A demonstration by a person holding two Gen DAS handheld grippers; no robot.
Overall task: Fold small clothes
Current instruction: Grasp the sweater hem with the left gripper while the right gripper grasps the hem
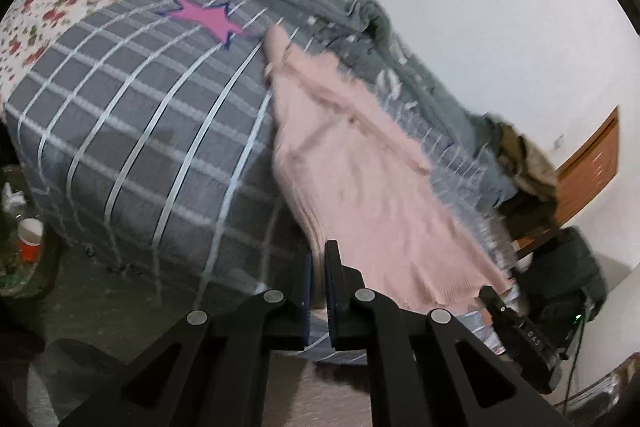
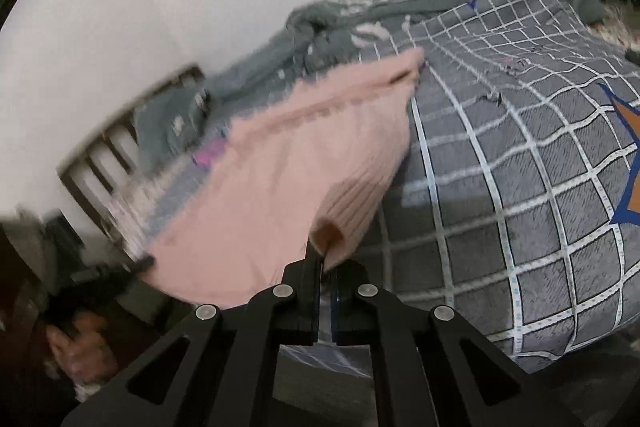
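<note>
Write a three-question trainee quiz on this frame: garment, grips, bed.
1. True or false: the left gripper is shut on the near hem of the pink knit garment.
2. What does the right gripper hold? A) the grey blanket B) the pink knit garment C) nothing
3. Fill in: the garment lies on a grey ___ bedsheet with white lines.

Key
1. True: its jaws pinch the ribbed edge.
2. B: shut on the other corner of that near edge; the grey blanket lies behind, untouched.
3. Checked.
</note>
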